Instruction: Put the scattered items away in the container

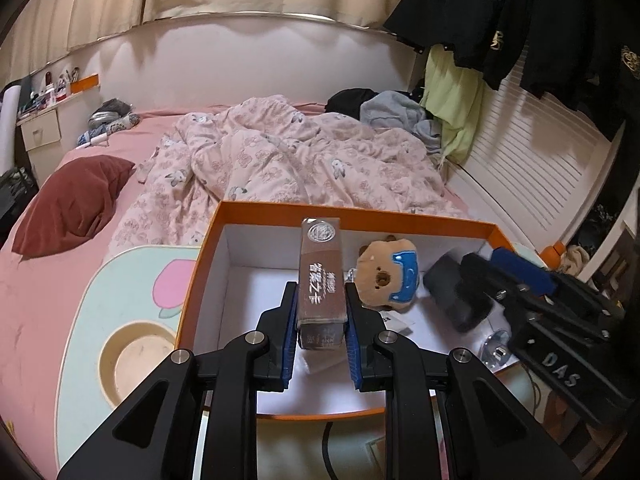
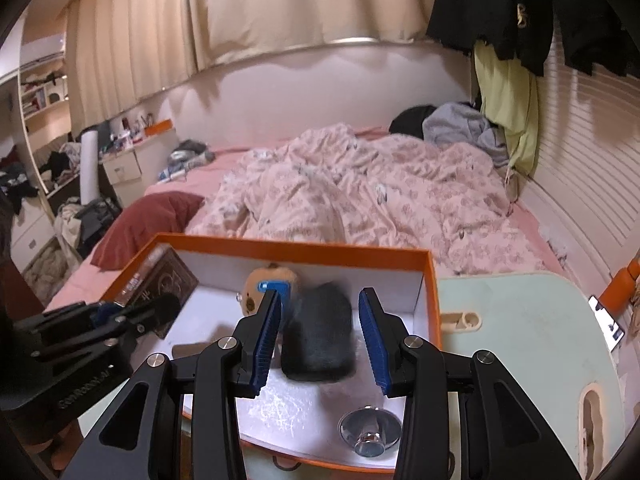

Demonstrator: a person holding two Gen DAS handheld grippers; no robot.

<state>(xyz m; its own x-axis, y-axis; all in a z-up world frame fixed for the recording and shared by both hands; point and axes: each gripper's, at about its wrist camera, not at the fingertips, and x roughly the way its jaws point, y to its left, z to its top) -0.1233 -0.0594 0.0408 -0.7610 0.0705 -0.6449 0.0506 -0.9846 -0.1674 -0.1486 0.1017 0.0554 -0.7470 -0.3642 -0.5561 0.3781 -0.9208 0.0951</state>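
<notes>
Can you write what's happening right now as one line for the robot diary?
left gripper: shut on brown box | right gripper: open, dark pouch between jaws | orange box: holds bear, pouch

White Chinese characters on the brown box, "DAS" on the right gripper

A box is being seen set on a lap table at the near edge of a bed. Within the box, a plush bear is lying toward the back wall, a dark pouch is lying just to its right, and a metal knob is lying nearer the front. A boxed pack is being held over the box's left part between the left gripper fingers. A quilt is lying behind the box, a pillow to its left.
</notes>
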